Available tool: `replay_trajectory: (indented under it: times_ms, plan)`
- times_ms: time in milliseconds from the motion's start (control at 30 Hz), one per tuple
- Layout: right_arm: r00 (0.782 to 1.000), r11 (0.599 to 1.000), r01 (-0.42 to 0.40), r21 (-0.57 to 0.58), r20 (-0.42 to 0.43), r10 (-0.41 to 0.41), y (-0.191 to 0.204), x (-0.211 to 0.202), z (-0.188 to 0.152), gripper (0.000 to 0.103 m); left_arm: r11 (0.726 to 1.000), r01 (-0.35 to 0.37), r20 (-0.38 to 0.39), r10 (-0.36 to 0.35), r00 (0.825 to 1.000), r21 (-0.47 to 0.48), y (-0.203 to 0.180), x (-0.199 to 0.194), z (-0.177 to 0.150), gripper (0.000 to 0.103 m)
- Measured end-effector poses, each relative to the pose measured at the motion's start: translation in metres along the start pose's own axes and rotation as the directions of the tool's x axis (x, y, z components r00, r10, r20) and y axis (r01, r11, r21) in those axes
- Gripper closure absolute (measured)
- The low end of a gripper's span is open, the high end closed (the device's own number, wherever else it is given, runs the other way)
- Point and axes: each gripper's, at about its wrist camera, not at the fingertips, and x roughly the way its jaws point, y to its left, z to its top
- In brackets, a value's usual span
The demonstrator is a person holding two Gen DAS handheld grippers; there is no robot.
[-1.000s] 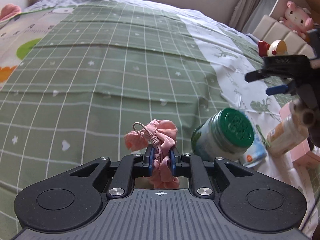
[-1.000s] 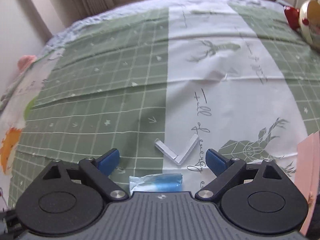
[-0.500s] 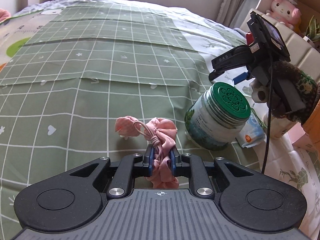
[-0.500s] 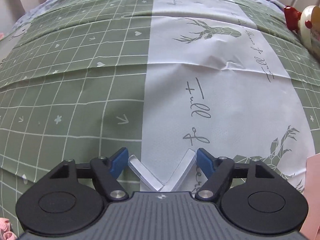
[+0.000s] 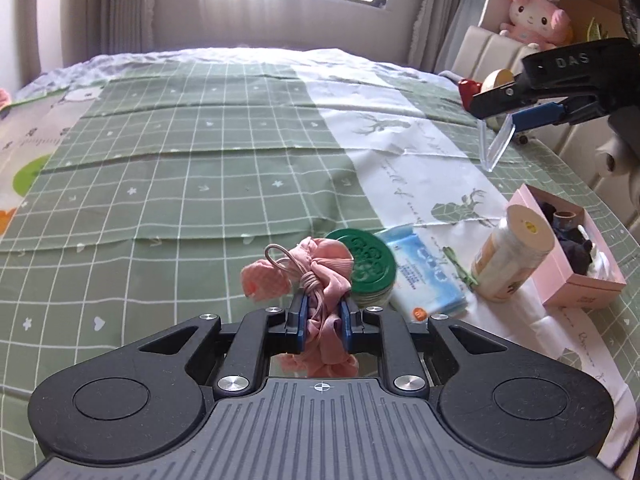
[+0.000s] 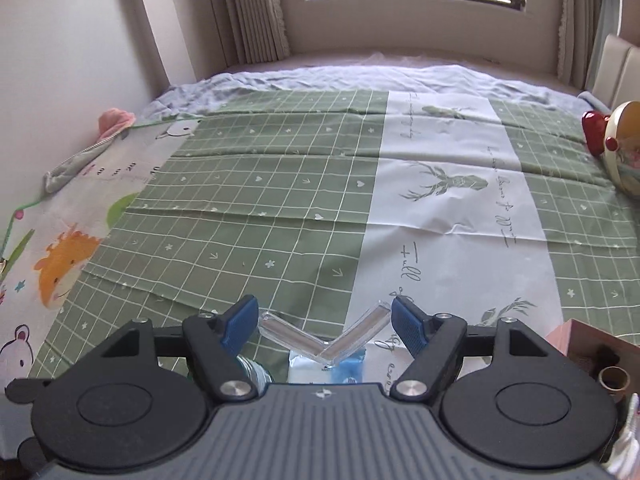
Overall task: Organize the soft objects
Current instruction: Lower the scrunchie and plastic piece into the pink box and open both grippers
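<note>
My left gripper [image 5: 323, 316] is shut on a pink fabric scrunchie [image 5: 316, 276] with a looped elastic, held above the green checked bedspread [image 5: 180, 184]. My right gripper [image 6: 324, 320] is shut on a clear V-shaped plastic piece [image 6: 326, 336], gripped at both ends and lifted off the bed. In the left wrist view the right gripper [image 5: 516, 116] shows at upper right with the clear piece [image 5: 494, 144] hanging from it. An open pink box [image 5: 576, 248] holding dark soft items sits on the bed at the right.
A jar with a green lid [image 5: 370, 266], a blue wipes packet [image 5: 424, 276] and a beige bottle [image 5: 508, 256] stand beside the pink box. A pink plush toy [image 5: 534, 12] sits on the headboard shelf. A round ornament [image 6: 622, 152] lies at the right.
Both grippers have risen and tilted up, so the window now shows. The right gripper has closed on the clear V-shaped piece and lifted it off the bed. The left still holds the scrunchie.
</note>
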Motion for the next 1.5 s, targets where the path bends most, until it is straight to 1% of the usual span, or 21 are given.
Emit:
replay_trajectory:
  times_ms: [100, 267, 367, 433, 467, 567, 633, 667, 733, 767, 867, 1000, 1167, 1233, 1300, 1367, 1467, 1500]
  plan:
    - [0.999, 1.000, 0.006, -0.017, 0.047, -0.005, -0.016, -0.044, -0.015, 0.029, 0.999, 0.020, 0.014, -0.021, 1.000, 0.030, -0.029, -0.006, 0.014, 0.084]
    - [0.995, 0.999, 0.044, -0.019, 0.094, -0.042, -0.057, -0.098, -0.044, 0.029, 0.993, 0.073, 0.027, -0.076, 0.997, 0.088, -0.090, -0.007, 0.032, 0.084]
    - [0.989, 0.997, 0.076, 0.004, 0.128, -0.076, -0.091, -0.126, -0.061, 0.029, 0.984, 0.126, 0.015, -0.129, 0.992, 0.125, -0.134, 0.001, 0.041, 0.084]
    - [0.982, 0.994, 0.108, 0.026, 0.152, -0.111, -0.116, -0.141, -0.071, 0.029, 0.974, 0.175, 0.008, -0.178, 0.984, 0.144, -0.165, 0.009, 0.047, 0.084]
    - [0.979, 0.992, 0.123, 0.037, 0.162, -0.128, -0.129, -0.148, -0.076, 0.029, 0.968, 0.201, 0.004, -0.204, 0.979, 0.151, -0.179, 0.013, 0.050, 0.084]
    - [0.972, 0.985, 0.149, 0.091, 0.172, -0.163, -0.170, -0.162, -0.094, 0.029, 0.938, 0.297, -0.017, -0.299, 0.954, 0.179, -0.228, 0.033, 0.059, 0.084]
    - [0.967, 0.977, 0.168, 0.130, 0.169, -0.189, -0.194, -0.164, -0.108, 0.029, 0.911, 0.371, -0.049, -0.369, 0.928, 0.180, -0.259, 0.054, 0.068, 0.084]
    - [0.965, 0.973, 0.178, 0.148, 0.168, -0.202, -0.205, -0.163, -0.115, 0.029, 0.901, 0.401, -0.071, -0.395, 0.916, 0.166, -0.271, 0.066, 0.073, 0.084]
    - [0.961, 0.965, 0.195, 0.173, 0.166, -0.223, -0.223, -0.157, -0.128, 0.029, 0.883, 0.445, -0.110, -0.432, 0.895, 0.150, -0.295, 0.093, 0.082, 0.084]
    - [0.959, 0.962, 0.202, 0.184, 0.164, -0.233, -0.230, -0.153, -0.134, 0.029, 0.878, 0.453, -0.125, -0.437, 0.891, 0.157, -0.305, 0.105, 0.085, 0.084]
    - [0.958, 0.959, 0.205, 0.196, 0.159, -0.238, -0.245, -0.138, -0.150, 0.029, 0.869, 0.454, -0.180, -0.423, 0.888, 0.196, -0.333, 0.146, 0.096, 0.084]
    - [0.955, 0.960, 0.231, 0.155, 0.153, -0.255, -0.249, -0.111, -0.165, 0.029, 0.879, 0.440, -0.272, -0.384, 0.882, 0.186, -0.353, 0.192, 0.103, 0.084]
    - [0.959, 0.961, 0.243, 0.134, 0.117, -0.259, -0.252, -0.064, -0.177, 0.029, 0.892, 0.405, -0.363, -0.316, 0.877, 0.201, -0.373, 0.227, 0.097, 0.082]
    - [0.957, 0.958, 0.259, 0.126, 0.098, -0.271, -0.253, -0.048, -0.181, 0.029, 0.904, 0.358, -0.388, -0.251, 0.887, 0.234, -0.382, 0.240, 0.094, 0.079]
    - [0.953, 0.953, 0.279, 0.119, 0.085, -0.290, -0.254, -0.035, -0.184, 0.029, 0.911, 0.314, -0.395, -0.194, 0.898, 0.266, -0.387, 0.249, 0.091, 0.071]
    - [0.951, 0.950, 0.291, 0.114, 0.073, -0.300, -0.257, -0.024, -0.189, 0.029, 0.913, 0.296, -0.384, -0.177, 0.906, 0.279, -0.389, 0.254, 0.092, 0.068]
    - [0.956, 0.952, 0.276, 0.130, 0.064, -0.286, -0.263, -0.014, -0.195, 0.028, 0.920, 0.254, -0.372, -0.134, 0.919, 0.297, -0.390, 0.260, 0.095, 0.064]
    - [0.958, 0.953, 0.269, 0.138, 0.066, -0.280, -0.264, -0.013, -0.196, 0.027, 0.923, 0.241, -0.365, -0.122, 0.923, 0.301, -0.390, 0.261, 0.095, 0.059]
